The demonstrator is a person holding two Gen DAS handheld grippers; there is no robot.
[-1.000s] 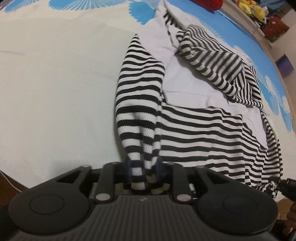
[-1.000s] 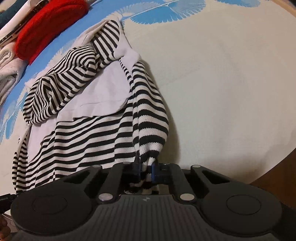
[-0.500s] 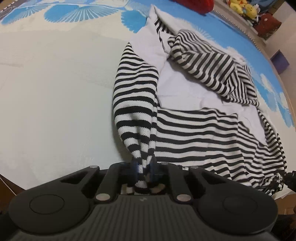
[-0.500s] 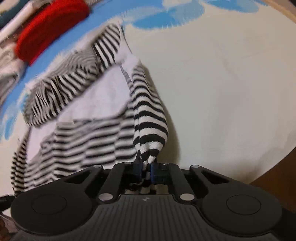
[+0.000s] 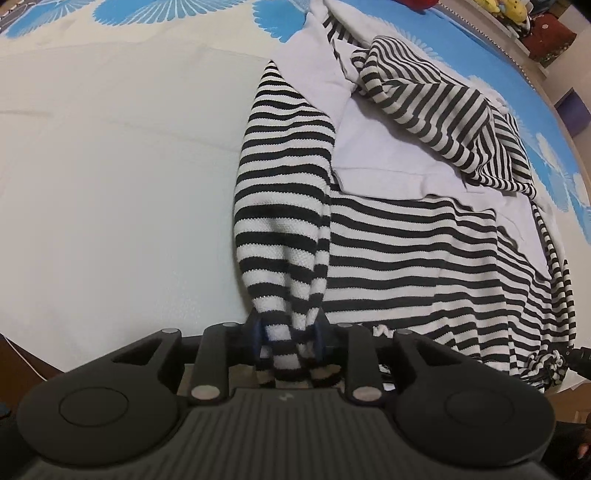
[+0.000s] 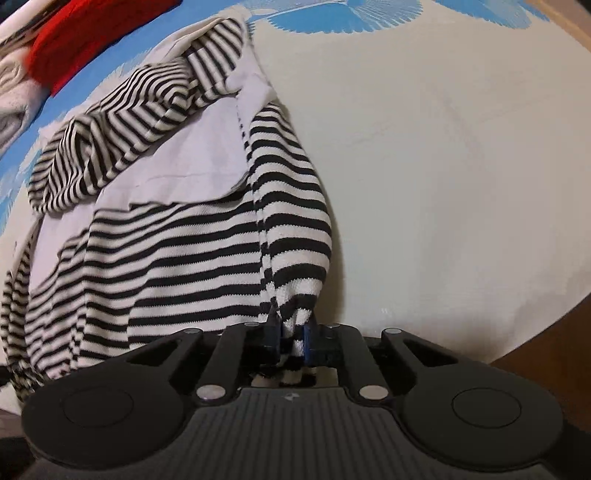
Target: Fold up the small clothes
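A black-and-white striped garment with white panels (image 5: 406,251) lies spread on the cream bed cover, seen also in the right wrist view (image 6: 166,251). My left gripper (image 5: 290,338) is shut on a bunched striped corner at the garment's left near edge. My right gripper (image 6: 291,338) is shut on the bunched striped corner at its right near edge. Both corners are pulled taut toward the cameras. A crumpled striped part (image 5: 443,96) lies across the far white panel.
The bed cover (image 5: 110,184) is cream with blue fan patterns at the far side. A red garment (image 6: 81,40) and white folded cloth (image 6: 11,107) lie at the far left. Yellow toys (image 5: 513,11) sit on a shelf beyond. The wooden bed edge (image 6: 554,339) is near right.
Both grippers keep their grip on the striped corners and have shifted slightly; the garment looks a little flatter and more stretched toward me.
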